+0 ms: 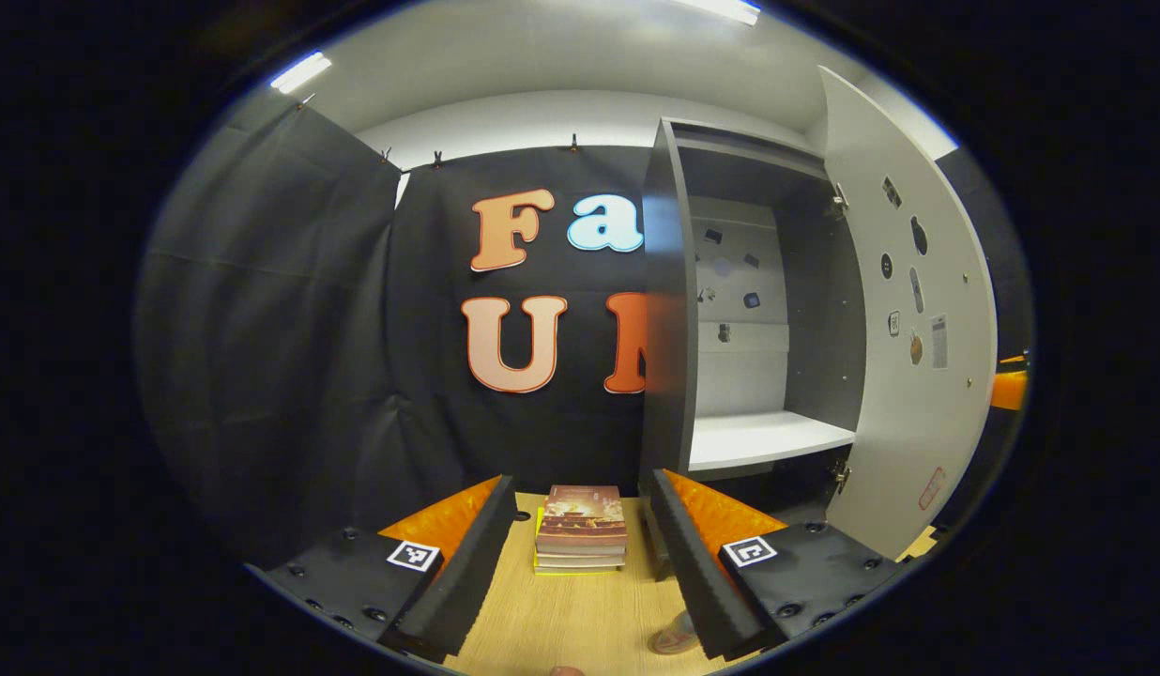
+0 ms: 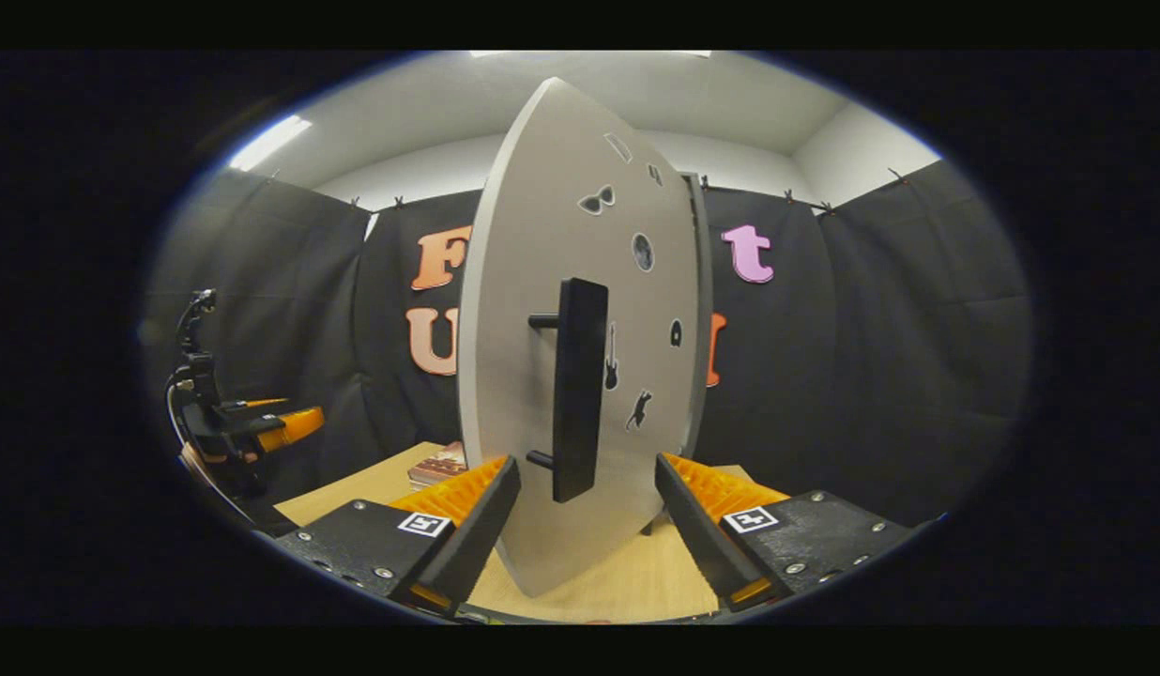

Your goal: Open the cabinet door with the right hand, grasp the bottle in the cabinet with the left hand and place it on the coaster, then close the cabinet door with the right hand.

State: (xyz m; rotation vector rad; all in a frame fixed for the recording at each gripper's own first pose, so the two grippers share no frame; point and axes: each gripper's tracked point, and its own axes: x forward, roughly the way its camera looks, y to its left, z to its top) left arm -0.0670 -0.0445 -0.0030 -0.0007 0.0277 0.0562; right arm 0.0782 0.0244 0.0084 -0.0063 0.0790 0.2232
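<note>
Standing ajar, the pale grey cabinet door (image 2: 580, 376) faces the right gripper (image 2: 587, 488), whose jaws are spread wide on either side of the door's black vertical bar handle (image 2: 578, 390) without touching it; at nine o'clock the left gripper (image 2: 228, 422) shows farther off. In the left gripper view, the left gripper (image 1: 580, 526) has jaws released over the light wooden surface (image 1: 580, 610); a stack of books (image 1: 582, 530) lies between them; the dark grey cabinet (image 1: 730, 310) stands at two o'clock, its white shelf (image 1: 763, 437) bare.
</note>
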